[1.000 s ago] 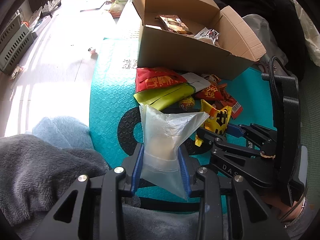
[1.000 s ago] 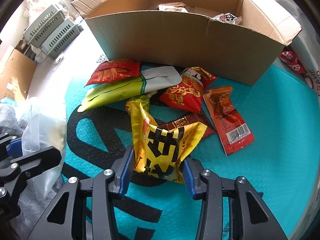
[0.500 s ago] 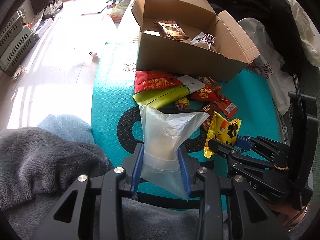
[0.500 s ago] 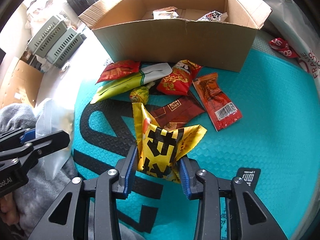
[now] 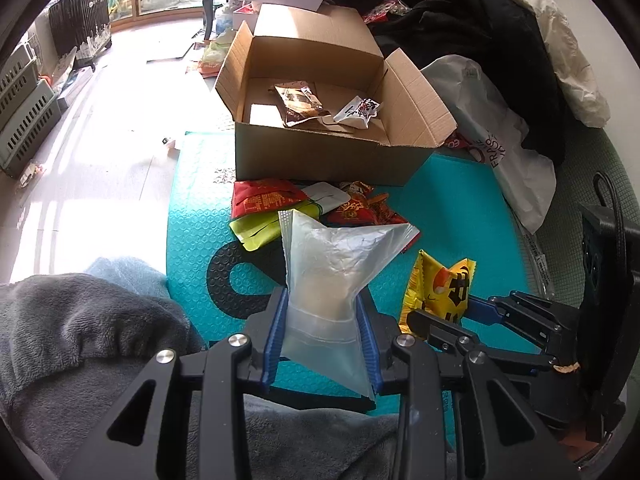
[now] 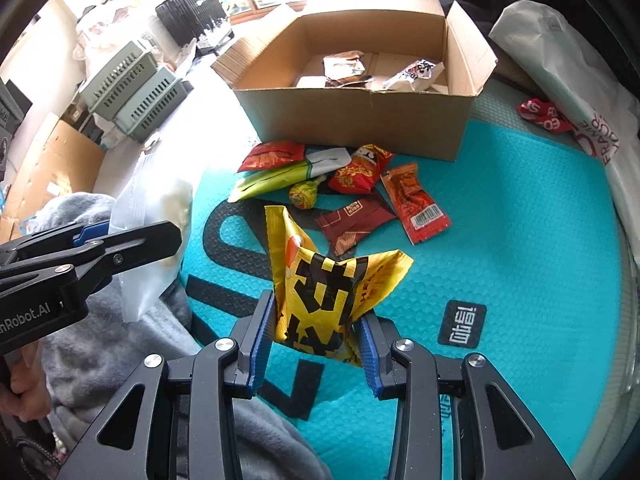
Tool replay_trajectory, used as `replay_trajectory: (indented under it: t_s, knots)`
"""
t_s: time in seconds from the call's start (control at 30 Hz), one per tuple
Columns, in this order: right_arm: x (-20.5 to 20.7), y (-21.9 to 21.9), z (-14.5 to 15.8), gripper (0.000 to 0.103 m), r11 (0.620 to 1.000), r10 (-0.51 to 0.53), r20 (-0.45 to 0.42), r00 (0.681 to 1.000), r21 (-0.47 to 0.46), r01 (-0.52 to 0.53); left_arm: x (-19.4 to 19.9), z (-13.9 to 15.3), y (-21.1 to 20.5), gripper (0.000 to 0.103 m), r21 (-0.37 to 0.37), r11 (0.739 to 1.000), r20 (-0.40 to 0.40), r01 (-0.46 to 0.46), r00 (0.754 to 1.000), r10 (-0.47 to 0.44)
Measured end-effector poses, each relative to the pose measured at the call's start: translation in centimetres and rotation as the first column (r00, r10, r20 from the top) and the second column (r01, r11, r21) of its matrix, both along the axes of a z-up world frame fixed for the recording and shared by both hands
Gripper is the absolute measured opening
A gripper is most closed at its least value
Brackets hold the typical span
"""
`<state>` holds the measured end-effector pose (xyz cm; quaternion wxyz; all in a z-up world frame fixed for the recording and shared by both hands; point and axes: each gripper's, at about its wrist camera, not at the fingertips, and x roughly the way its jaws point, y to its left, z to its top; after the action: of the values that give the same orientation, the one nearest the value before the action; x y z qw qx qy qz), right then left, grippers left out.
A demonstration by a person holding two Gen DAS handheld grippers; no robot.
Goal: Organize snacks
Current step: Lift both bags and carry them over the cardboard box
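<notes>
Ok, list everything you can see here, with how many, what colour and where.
cardboard box: one, brown, open, at the mat's far end
packets in the box: two, one brown, one white
mat: one, teal with black lettering, on the floor
loose snack packets: six or so, red, green-white, orange, brown, plus a round yellow-green sweet, in front of the box
clear bag: one, whitish, held off the mat
yellow packet: one, black lettering, held off the mat
crates: two, grey-green, stacked, floor far left
white carrier bag: one, right of the box
grey fleece: near left
left tongs: shut on the clear bag
right tongs: shut on the yellow packet
</notes>
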<state>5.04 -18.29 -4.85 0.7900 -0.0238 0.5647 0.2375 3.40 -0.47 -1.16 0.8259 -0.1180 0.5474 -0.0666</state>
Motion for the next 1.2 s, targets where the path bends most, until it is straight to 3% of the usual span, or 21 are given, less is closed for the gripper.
replay_trajectory:
  t_s: [0.3,0.67,0.97,1.2]
  knots:
    - [0.1,-0.9,5.3,0.038,0.999,-0.017,0.103,0.995,0.034,0.014,0.7,5.3,-1.0,0.033,-0.015,0.999,0.127,0.034,0.991,-0.032]
    - [2.8,-0.8,11.1,0.038,0.995,-0.035,0.223,0.974,0.096,0.014,4.0,11.6,-1.4,0.033,-0.002,0.998,0.281,0.06,0.958,-0.057]
    - [7.7,-0.2,14.5,0.038,0.994,-0.024,0.326,0.945,0.107,-0.011,8.7,14.1,-0.5,0.033,0.006,0.999,0.345,0.05,0.937,-0.049]
    - [12.3,0.1,15.2,0.038,0.995,-0.033,0.36,0.932,0.096,-0.002,13.3,14.2,0.0,0.033,0.025,0.999,0.362,0.046,0.931,-0.052]
